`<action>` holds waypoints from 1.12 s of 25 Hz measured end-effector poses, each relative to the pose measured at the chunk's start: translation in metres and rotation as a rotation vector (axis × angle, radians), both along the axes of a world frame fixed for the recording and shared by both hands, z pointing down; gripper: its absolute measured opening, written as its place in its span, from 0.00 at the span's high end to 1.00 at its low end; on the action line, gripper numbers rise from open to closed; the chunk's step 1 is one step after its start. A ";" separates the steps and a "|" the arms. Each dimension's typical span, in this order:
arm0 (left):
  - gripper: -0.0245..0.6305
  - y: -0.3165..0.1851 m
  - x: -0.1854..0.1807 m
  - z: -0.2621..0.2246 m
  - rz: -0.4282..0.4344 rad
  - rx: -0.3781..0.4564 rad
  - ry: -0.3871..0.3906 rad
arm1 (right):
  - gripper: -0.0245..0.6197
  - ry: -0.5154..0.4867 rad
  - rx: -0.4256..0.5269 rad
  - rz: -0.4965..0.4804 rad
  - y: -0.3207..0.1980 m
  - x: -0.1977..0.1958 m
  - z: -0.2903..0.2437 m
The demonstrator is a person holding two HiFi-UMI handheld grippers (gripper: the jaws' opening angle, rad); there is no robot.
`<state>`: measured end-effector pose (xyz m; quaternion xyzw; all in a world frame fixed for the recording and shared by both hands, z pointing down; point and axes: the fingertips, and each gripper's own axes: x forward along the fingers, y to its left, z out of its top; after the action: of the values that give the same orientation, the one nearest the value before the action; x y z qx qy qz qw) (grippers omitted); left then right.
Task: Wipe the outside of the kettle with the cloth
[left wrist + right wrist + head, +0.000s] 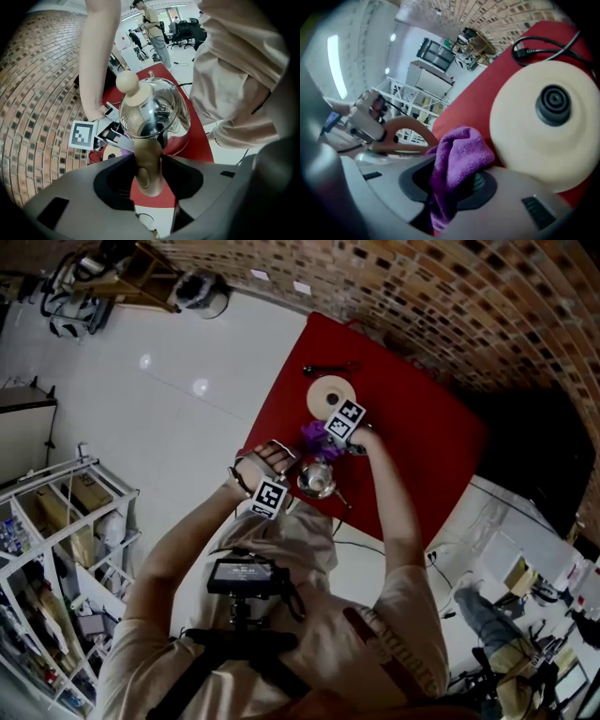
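Note:
A shiny steel kettle (317, 481) with a round pale lid knob (127, 82) stands near the front edge of the red table (422, 442). My left gripper (149, 180) is shut on the kettle's tan handle (145, 150), coming at it steeply from above. My right gripper (452, 187) is shut on a purple cloth (459, 154), which bunches up out of the jaws. In the head view the cloth (314, 435) hangs just beyond the kettle, between it and the cream kettle base (331, 393). From the right gripper view the base (543, 126) lies close on the right.
A black power cord (543, 44) runs from the base over the far part of the table. A brick wall (450, 306) borders the table's far side. White shelving (56, 549) stands on the floor to the left. A person (152, 28) stands far off in the room.

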<state>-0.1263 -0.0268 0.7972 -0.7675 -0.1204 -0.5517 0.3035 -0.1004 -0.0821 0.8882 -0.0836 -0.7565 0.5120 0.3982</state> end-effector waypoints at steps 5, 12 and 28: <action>0.69 -0.011 -0.014 0.001 -0.065 -0.026 -0.029 | 0.79 0.086 0.278 0.157 -0.015 0.031 0.001; 0.71 0.000 -0.019 0.005 -0.175 -0.178 -0.076 | 0.79 0.003 0.442 0.973 -0.001 0.156 -0.076; 0.73 0.012 -0.056 0.001 -1.284 -1.392 0.468 | 0.79 0.085 0.516 1.445 0.127 0.175 -0.107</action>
<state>-0.1821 -0.0151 0.7987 -0.7848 0.0850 -0.2513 -0.5600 0.0744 0.0453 0.7817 0.5469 -0.7028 0.4550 0.0004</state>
